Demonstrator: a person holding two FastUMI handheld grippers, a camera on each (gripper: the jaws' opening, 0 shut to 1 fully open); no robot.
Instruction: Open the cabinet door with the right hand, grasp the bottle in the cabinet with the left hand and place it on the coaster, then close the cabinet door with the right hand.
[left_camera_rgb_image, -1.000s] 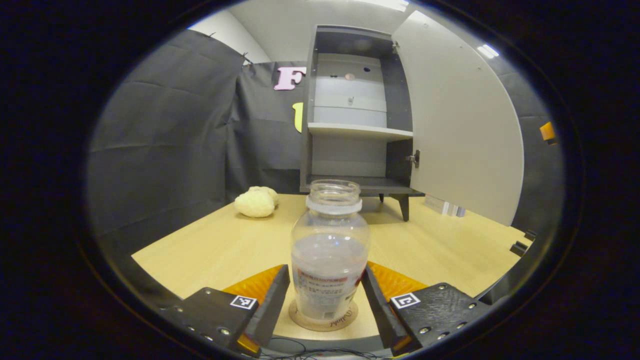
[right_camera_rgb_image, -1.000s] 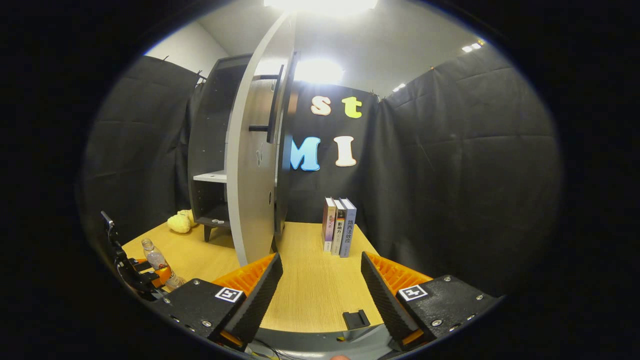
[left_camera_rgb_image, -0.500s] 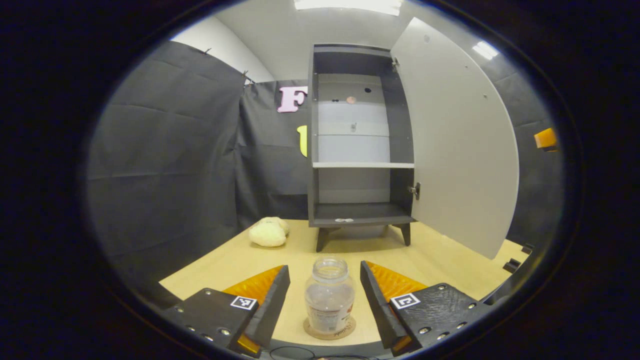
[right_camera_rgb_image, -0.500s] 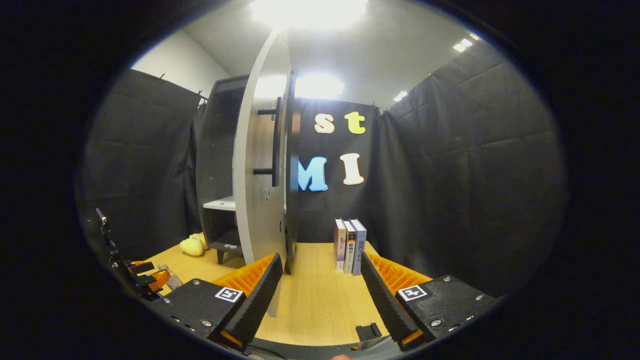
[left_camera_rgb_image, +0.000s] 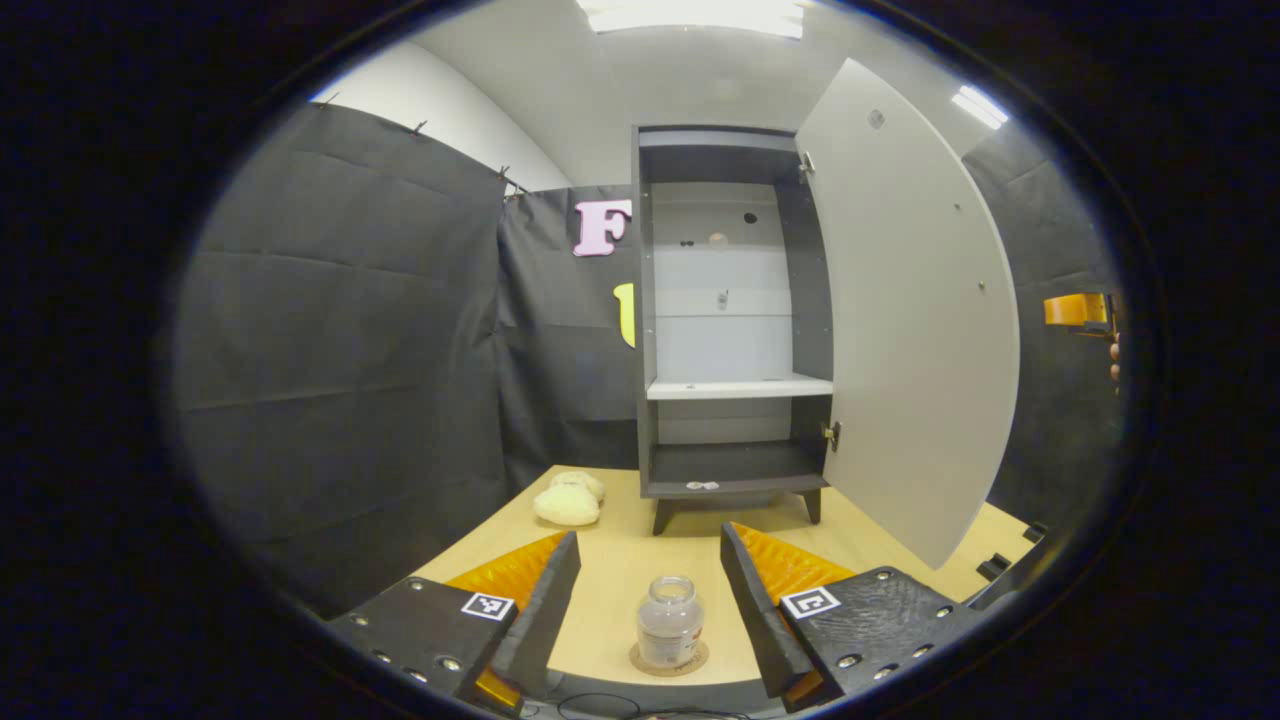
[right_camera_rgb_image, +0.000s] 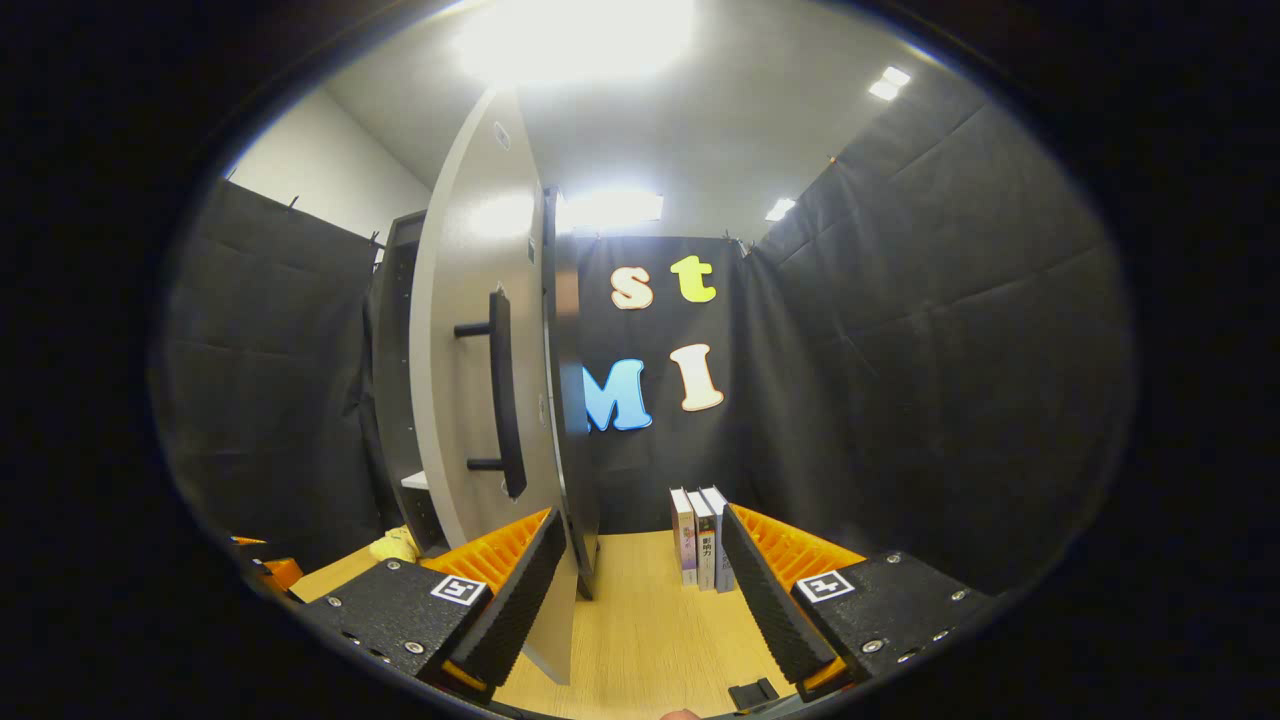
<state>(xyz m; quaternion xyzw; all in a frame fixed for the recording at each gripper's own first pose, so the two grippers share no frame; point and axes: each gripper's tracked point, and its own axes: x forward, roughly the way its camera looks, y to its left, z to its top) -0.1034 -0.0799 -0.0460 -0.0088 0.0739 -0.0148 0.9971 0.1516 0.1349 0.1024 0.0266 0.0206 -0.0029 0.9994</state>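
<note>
Both grippers spread, empty | bottle (left_camera_rgb_image: 669, 622) on coaster (left_camera_rgb_image: 668, 660) between our left gripper (left_camera_rgb_image: 650, 610) fingers | we risk right gripper (right_camera_rgb_image: 643, 585) glancing off door handle (right_camera_rgb_image: 503, 395), slamming cabinet door (right_camera_rgb_image: 470, 380).

clear plastic bottle (left_camera_rgb_image: 669, 620), glossy | round cork-look coaster (left_camera_rgb_image: 668, 660), matt | light wood-grain tabletop (left_camera_rgb_image: 640, 560), smooth | grey cabinet door (left_camera_rgb_image: 910, 320), matt laminate

One bottle (left_camera_rgb_image: 669, 620) is standing on one coaster (left_camera_rgb_image: 640, 663); one cabinet (left_camera_rgb_image: 735, 330) is showing one door (left_camera_rgb_image: 915, 320); three books (right_camera_rgb_image: 703, 536) are standing together; one plush toy (left_camera_rgb_image: 567, 503) is lying at the cabinet's eight o'clock.
</note>
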